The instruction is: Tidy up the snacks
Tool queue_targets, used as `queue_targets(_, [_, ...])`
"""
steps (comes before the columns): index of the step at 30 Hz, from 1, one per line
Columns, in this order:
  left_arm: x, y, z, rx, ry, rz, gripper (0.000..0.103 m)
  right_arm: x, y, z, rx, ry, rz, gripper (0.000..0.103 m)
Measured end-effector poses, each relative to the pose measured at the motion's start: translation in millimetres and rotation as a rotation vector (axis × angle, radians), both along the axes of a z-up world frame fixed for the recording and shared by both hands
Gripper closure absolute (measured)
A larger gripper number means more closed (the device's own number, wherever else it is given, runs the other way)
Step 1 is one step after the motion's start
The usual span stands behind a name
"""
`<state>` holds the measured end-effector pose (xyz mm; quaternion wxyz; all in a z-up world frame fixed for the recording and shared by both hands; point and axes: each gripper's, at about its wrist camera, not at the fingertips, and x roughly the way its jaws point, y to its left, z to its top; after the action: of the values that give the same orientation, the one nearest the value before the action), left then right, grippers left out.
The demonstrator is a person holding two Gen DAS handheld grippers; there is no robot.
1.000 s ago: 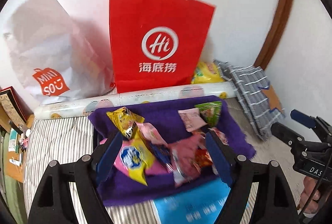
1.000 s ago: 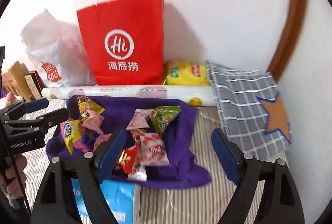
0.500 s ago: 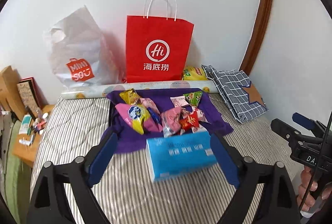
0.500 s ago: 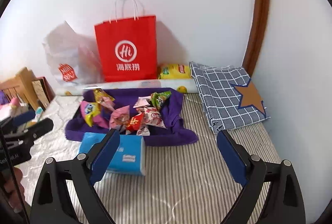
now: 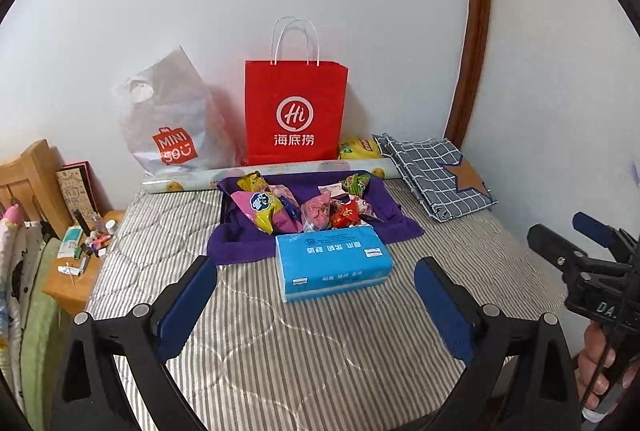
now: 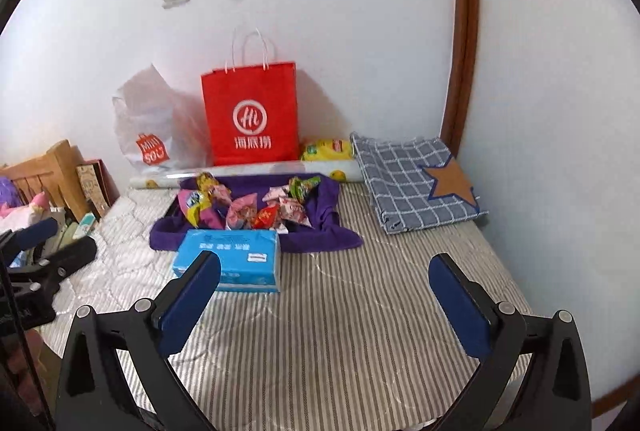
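My left gripper (image 5: 316,295) hangs over the striped mattress (image 5: 280,359), low in the frame, its jaws opening wide with nothing between them. The blue tissue pack (image 5: 334,263) lies flat beyond the fingertips, not touched by either pad. Right behind the pack, at mid-frame, sits the tray (image 5: 225,215) draped in purple cloth (image 5: 248,251), and the snacks (image 5: 304,209) are heaped in it: a yellow-and-pink bag on the left, pink and red wrappers in the middle, a green one toward the back right. The pack's far edge sits against the cloth's front.

Over in my right wrist view, the right gripper (image 6: 324,295) is opening as well, jaws spread and empty above bare mattress. Its left finger overlaps the tissue pack (image 6: 232,255) in the picture, but I can't tell any contact there. The snacks (image 6: 248,203) show above it, still in the purple tray.

Behind the tray a long roll (image 5: 192,181) lies along the wall, with a red paper bag (image 5: 295,111) standing upright and a white plastic bag (image 5: 168,119) to its left. A folded check cloth (image 5: 436,183) with a star patch lies at the right. At the right edge of the left view, a hand (image 5: 596,363) grips the other tool.
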<state>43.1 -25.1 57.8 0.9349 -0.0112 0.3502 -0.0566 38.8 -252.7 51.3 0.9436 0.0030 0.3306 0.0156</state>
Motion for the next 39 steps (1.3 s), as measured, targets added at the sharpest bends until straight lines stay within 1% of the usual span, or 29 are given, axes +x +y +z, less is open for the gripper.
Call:
queue_targets(3, [-6.8, -3.3, 6.5, 0.01, -0.023, 0.001, 0.003, -10.6, -0.9, 8.1, 0.016, -0.027, 0.005, 0.0])
queue_targets(7, [-11.8, -4.9, 10.6, 0.003, -0.033, -0.005, 0.003, -17.1, 1.6, 12.6, -0.001, -0.042, 0.0, 0.0])
queue_targets(14, [-16.3, -10.3, 10.3, 0.031, -0.04, -0.011, 0.003, -23.8, -2.7, 13.8, 0.007, -0.046, -0.014, 0.0])
queue_targets(19, [-16.2, -11.1, 8.0, 0.024, -0.028, -0.013, 0.003, -25.4, -4.5, 14.2, 0.014, -0.048, -0.021, 0.0])
queue_targets(39, [-16.6, -2.6, 8.1, 0.015, -0.027, 0.007, 0.003, -26.9, -2.5, 15.7, 0.023, -0.054, -0.02, 0.0])
